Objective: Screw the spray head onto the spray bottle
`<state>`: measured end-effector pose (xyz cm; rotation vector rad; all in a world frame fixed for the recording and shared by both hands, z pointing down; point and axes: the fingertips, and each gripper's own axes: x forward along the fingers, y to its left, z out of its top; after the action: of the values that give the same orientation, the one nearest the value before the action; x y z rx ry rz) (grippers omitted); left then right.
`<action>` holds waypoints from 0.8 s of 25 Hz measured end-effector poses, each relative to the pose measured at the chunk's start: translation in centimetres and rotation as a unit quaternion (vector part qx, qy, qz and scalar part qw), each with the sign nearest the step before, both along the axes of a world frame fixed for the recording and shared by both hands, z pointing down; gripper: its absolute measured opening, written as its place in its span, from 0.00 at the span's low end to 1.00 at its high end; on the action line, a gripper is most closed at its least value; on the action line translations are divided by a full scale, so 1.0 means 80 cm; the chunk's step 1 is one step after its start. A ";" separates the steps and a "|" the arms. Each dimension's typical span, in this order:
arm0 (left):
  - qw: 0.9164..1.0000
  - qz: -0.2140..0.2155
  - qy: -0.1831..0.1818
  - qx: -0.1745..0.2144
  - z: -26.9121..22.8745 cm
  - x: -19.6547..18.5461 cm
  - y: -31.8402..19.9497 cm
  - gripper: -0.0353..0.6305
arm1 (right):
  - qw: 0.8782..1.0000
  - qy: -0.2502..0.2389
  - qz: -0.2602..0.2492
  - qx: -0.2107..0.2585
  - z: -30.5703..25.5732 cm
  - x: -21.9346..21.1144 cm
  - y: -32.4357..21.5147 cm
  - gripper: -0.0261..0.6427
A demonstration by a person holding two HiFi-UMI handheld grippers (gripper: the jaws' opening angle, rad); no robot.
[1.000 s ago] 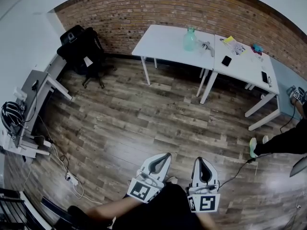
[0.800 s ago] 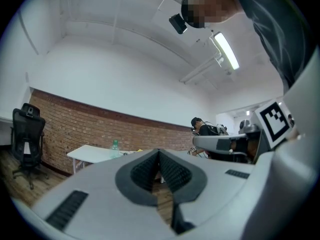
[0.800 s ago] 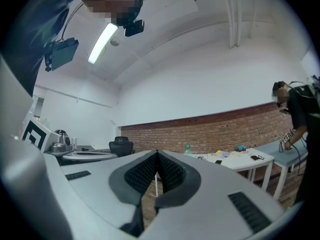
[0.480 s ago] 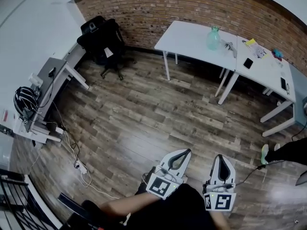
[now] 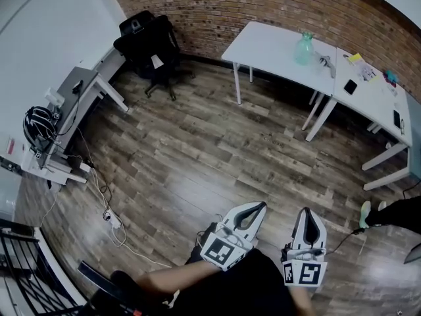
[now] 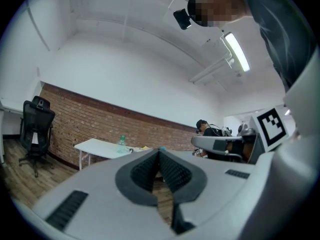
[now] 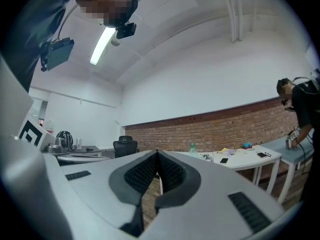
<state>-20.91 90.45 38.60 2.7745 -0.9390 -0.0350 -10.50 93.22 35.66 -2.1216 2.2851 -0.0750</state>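
As left gripper (image 5: 255, 207) and right gripper (image 5: 307, 211) hang closed, bottle (image 5: 303, 49) on table (image 5: 266, 43), floor (image 5: 217, 143) between.

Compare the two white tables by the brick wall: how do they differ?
The left table carries only the green spray bottle and the spray head; the right table carries a black phone, yellow paper and small items. The left table stands nearer the black office chair; the right table is farther from it. Both are white with white legs, set end to end.
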 end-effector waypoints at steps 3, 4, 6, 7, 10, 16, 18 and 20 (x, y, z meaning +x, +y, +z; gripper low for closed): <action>1.000 -0.003 0.001 0.009 -0.004 0.001 -0.003 0.06 | 1.000 -0.002 0.009 -0.003 -0.002 0.007 -0.003 0.05; 1.000 -0.003 0.001 0.010 -0.006 0.000 -0.004 0.06 | 1.000 0.001 0.009 -0.004 -0.003 0.007 -0.004 0.05; 1.000 -0.004 0.000 0.011 -0.008 -0.001 -0.008 0.06 | 1.000 0.005 0.005 -0.003 -0.006 0.003 -0.006 0.05; 1.000 -0.003 0.000 0.011 -0.008 -0.001 -0.009 0.06 | 1.000 0.005 0.002 -0.001 -0.006 0.001 -0.007 0.05; 1.000 -0.003 0.002 0.004 -0.005 0.000 -0.010 0.06 | 1.000 0.004 -0.005 -0.001 -0.004 -0.001 -0.008 0.05; 0.999 -0.016 -0.008 0.029 0.000 -0.012 -0.022 0.06 | 1.000 -0.003 -0.008 0.001 0.002 -0.001 -0.013 0.05; 1.000 -0.022 -0.004 0.021 -0.003 -0.014 -0.023 0.06 | 1.000 -0.006 -0.009 -0.001 0.004 -0.002 -0.015 0.05; 0.999 -0.028 -0.001 0.016 -0.006 -0.017 -0.025 0.06 | 1.000 -0.008 -0.009 -0.001 0.005 -0.002 -0.016 0.05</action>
<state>-22.30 88.46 38.10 2.7766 -1.0261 -0.0557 -10.65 91.91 36.04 -2.0949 2.2969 -0.0941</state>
